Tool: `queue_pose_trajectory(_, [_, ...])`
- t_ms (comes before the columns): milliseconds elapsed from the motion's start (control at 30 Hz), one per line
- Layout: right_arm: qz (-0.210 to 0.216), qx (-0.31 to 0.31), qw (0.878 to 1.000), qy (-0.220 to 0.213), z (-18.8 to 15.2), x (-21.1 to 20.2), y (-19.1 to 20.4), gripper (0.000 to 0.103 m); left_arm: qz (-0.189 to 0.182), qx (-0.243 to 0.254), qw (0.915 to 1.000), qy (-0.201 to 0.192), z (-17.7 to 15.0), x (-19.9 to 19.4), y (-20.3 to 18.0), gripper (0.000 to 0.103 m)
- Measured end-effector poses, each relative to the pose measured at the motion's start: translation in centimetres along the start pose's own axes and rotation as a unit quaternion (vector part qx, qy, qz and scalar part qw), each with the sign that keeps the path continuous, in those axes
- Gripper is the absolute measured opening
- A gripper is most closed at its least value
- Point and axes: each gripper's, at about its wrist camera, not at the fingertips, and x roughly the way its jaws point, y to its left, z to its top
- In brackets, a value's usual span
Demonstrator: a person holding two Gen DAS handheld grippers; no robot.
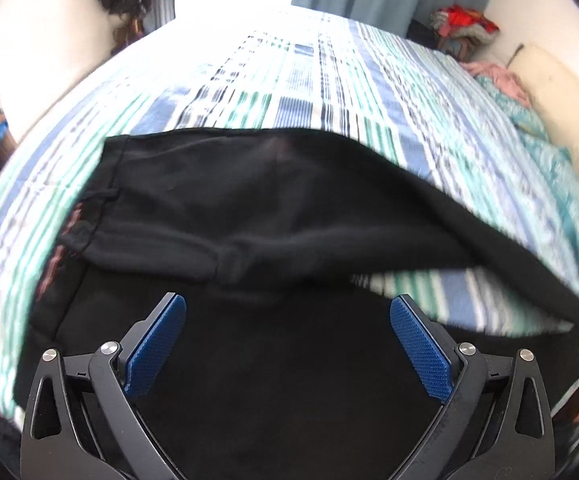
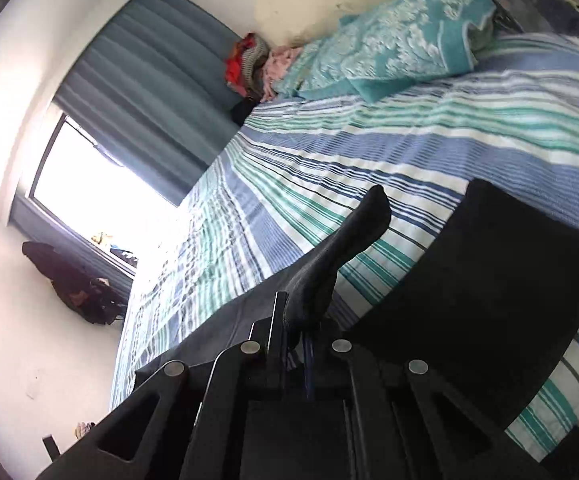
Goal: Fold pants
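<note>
Black pants [image 1: 249, 208] lie on a striped bed. In the left wrist view their waistband [image 1: 85, 216] is at the left and a fold of cloth stretches off to the right, lifted above the sheet. My left gripper [image 1: 287, 312] is open and empty just above the pants, blue pads [image 1: 157, 344] wide apart. My right gripper [image 2: 295, 320] is shut on a bunched edge of the pants [image 2: 341, 244], which sticks up between its fingers. The rest of the pants [image 2: 489, 280] lies flat to the right in that view.
The bed [image 1: 309, 80] has a blue, green and white striped sheet [image 2: 409, 152]. Teal pillows [image 2: 389, 52] and a pile of clothes [image 2: 249, 60] sit by the wall. Curtains [image 2: 149, 92] and a bright window [image 2: 89, 184] are beyond the bed.
</note>
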Motion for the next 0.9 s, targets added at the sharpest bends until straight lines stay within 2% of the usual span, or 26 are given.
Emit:
queue_pose_trajectory(67, [0.025,-0.022,0.999,-0.009,0.4,-2.0,1.6,0.006,-0.050,-0.066,0.9961,0.028,4.3,2.8,0.9,0.102])
queue_pose_trajectory(133, [0.051,-0.038,0.998,-0.012,0.6,-3.8,3.0,0.006,-0.055,-0.110,0.9916,0.041,7.3,5.4,1.4,0.102])
queue_pose_trajectory(200, [0.076,-0.054,0.996,-0.006,0.7,-5.2,4.2,0.006,-0.051,-0.132,0.9882,0.060,9.3,7.8,1.3,0.102])
queue_pose_trajectory(367, [0.130,-0.081,0.988,0.009,0.2,-8.7,6.1,0.006,-0.020,-0.161,0.9841,0.073,10.7,10.9,0.8,0.102])
queue_pose_trajectory(533, [0.177,-0.081,0.981,0.014,0.6,-11.8,6.3,0.006,-0.038,-0.183,0.9786,0.086,11.0,12.4,0.6,0.100])
queue_pose_trajectory(567, [0.188,-0.080,0.979,0.013,0.8,-12.2,6.3,0.006,-0.038,-0.187,0.9774,0.092,11.1,12.8,0.7,0.092])
queue_pose_trajectory(600, [0.201,-0.079,0.976,0.011,1.0,-12.8,6.2,0.006,-0.037,-0.191,0.9759,0.098,11.1,13.2,0.9,0.079])
queue_pose_trajectory(633, [0.213,-0.077,0.974,0.008,1.2,-13.3,6.1,0.006,-0.039,-0.197,0.9739,0.105,11.1,13.5,1.1,0.069])
queue_pose_trajectory(700, [0.228,-0.077,0.971,0.002,1.6,-13.9,5.7,0.006,-0.028,-0.210,0.9710,0.110,10.9,13.2,1.7,0.018])
queue_pose_trajectory(733, [0.217,-0.081,0.973,0.000,1.8,-13.9,5.3,0.006,-0.023,-0.220,0.9695,0.106,10.9,12.7,2.3,0.011])
queue_pose_trajectory(833, [0.156,-0.072,0.985,0.026,2.2,-11.6,3.4,0.006,-0.072,-0.255,0.9609,0.080,11.0,9.6,4.2,0.009])
queue_pose_trajectory(900, [0.130,-0.059,0.989,0.045,2.6,-9.0,1.9,0.006,-0.106,-0.249,0.9614,0.050,11.3,5.4,4.8,0.009])
